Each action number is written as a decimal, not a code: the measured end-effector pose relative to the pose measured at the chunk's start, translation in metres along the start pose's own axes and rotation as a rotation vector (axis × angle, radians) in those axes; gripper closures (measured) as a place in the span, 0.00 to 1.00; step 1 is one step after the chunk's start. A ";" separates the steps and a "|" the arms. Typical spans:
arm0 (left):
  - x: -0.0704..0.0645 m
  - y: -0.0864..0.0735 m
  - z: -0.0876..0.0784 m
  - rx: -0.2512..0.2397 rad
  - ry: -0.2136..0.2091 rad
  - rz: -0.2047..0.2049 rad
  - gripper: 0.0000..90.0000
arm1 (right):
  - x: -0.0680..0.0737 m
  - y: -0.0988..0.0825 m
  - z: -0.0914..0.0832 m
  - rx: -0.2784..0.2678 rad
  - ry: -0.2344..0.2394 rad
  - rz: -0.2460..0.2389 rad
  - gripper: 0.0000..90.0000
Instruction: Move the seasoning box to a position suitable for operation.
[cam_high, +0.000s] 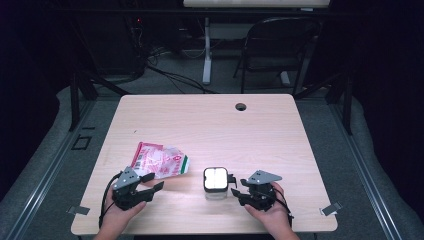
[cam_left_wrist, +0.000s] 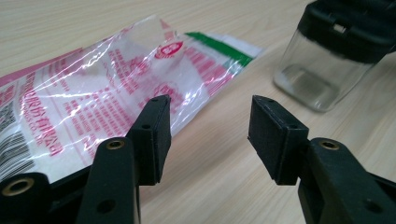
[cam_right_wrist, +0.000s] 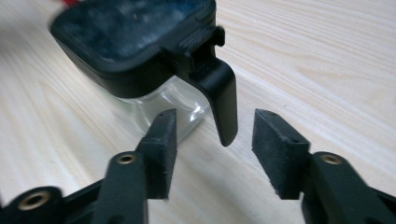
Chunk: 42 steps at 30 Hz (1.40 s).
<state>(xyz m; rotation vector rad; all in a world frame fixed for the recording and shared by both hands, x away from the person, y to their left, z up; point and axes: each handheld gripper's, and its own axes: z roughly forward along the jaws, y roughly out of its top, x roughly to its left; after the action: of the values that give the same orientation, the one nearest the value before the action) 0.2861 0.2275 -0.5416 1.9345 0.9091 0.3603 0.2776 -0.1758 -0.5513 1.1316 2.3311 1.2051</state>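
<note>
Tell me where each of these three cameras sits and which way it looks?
High view: above the near table edge, looking forward and down; both hands show, holding the left tool and right tool.
Left gripper view: on the left tool, facing the plastic bag; open black jaws show.
Right gripper view: on the right tool, facing the lidded jar.
All share the jar.

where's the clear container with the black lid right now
In the high view the clear container stands near the table's front edge, between the two grippers, just right of the plastic bag.
</note>
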 end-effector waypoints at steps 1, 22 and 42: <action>0.000 0.002 0.001 -0.007 -0.004 -0.013 0.55 | 0.000 0.000 -0.003 -0.012 0.008 0.022 0.59; -0.027 0.071 0.046 -0.037 -0.173 -0.143 0.65 | 0.009 0.046 -0.026 -0.084 -0.081 0.088 0.64; -0.045 0.086 0.066 0.031 -0.160 -0.119 0.84 | 0.009 0.060 -0.022 -0.015 -0.064 0.174 0.88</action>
<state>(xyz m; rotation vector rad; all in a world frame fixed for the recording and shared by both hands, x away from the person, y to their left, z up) 0.3319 0.1287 -0.4975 1.8978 0.9232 0.1205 0.2905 -0.1606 -0.4898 1.3707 2.2114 1.2218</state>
